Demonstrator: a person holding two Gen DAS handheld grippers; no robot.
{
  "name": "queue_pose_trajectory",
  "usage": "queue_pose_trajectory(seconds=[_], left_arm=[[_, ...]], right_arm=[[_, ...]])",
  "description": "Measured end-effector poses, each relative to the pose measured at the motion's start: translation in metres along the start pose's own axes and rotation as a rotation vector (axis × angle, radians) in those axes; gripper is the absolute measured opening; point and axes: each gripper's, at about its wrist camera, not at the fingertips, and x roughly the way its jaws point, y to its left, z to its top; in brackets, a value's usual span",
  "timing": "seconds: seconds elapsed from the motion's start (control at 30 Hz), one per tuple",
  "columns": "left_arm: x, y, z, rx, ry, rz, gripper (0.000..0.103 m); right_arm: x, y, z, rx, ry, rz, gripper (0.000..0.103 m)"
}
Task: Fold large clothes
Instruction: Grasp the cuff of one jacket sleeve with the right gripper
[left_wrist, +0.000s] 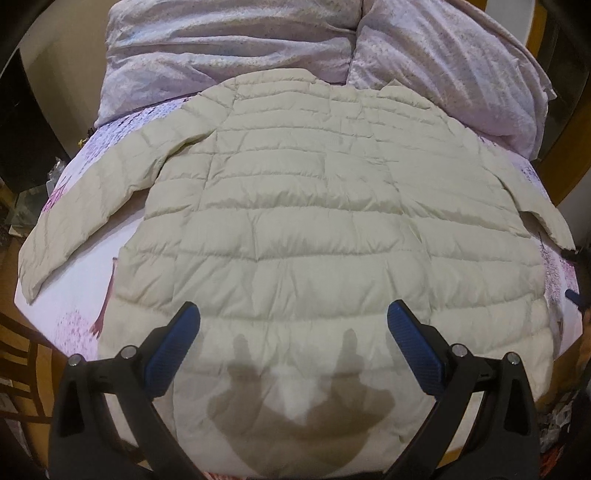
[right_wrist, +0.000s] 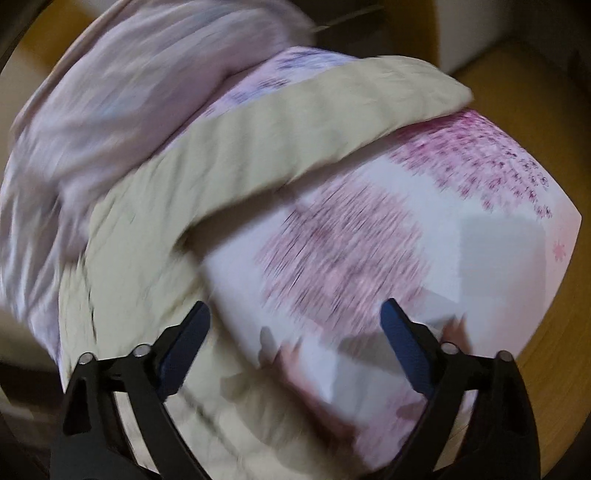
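A cream quilted puffer jacket (left_wrist: 303, 206) lies spread flat on the bed, back up, collar at the far side, both sleeves out to the sides. My left gripper (left_wrist: 293, 317) is open and empty, hovering above the jacket's near hem; its shadow falls on the fabric. In the blurred right wrist view the jacket's right sleeve (right_wrist: 295, 125) runs across the bed and the jacket body (right_wrist: 129, 280) lies at left. My right gripper (right_wrist: 295, 314) is open and empty above the sheet beside the jacket's right edge.
The bed has a white sheet with pink flower print (right_wrist: 343, 251). A crumpled lilac duvet and pillows (left_wrist: 236, 48) lie at the bed's head beyond the collar. Wooden floor (right_wrist: 517, 122) shows past the bed's right edge; a wooden chair (left_wrist: 22, 354) stands at left.
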Motion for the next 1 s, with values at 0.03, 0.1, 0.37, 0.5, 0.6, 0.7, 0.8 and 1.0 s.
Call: queue_pose_trajectory(seconds=[0.03, 0.1, 0.37, 0.5, 0.6, 0.7, 0.8, 1.0], left_arm=[[0.003, -0.001, 0.003, 0.007, 0.004, 0.006, 0.101], [0.008, -0.004, 0.009, 0.022, 0.013, 0.018, 0.101], [0.020, -0.005, 0.022, 0.042, 0.033, 0.041, 0.101], [0.024, -0.002, 0.026, 0.038, 0.043, 0.055, 0.101], [0.026, 0.002, 0.028, 0.029, 0.046, 0.060, 0.101], [0.028, 0.008, 0.030, 0.016, 0.049, 0.064, 0.101], [0.029, 0.014, 0.033, 0.007, 0.049, 0.066, 0.101], [0.032, 0.022, 0.037, -0.012, 0.055, 0.066, 0.101]], right_arm=[[0.004, -0.010, 0.012, 0.052, -0.001, -0.004, 0.088], [0.010, -0.028, 0.032, 0.139, -0.005, -0.004, 0.084], [0.016, -0.084, 0.085, 0.409, -0.081, -0.001, 0.072], [0.014, -0.096, 0.098, 0.456, -0.112, 0.005, 0.070], [0.016, -0.099, 0.107, 0.465, -0.136, -0.002, 0.070], [0.023, -0.092, 0.115, 0.442, -0.151, -0.035, 0.069], [0.028, -0.089, 0.122, 0.423, -0.162, -0.057, 0.062], [0.035, -0.094, 0.127, 0.436, -0.155, -0.046, 0.021]])
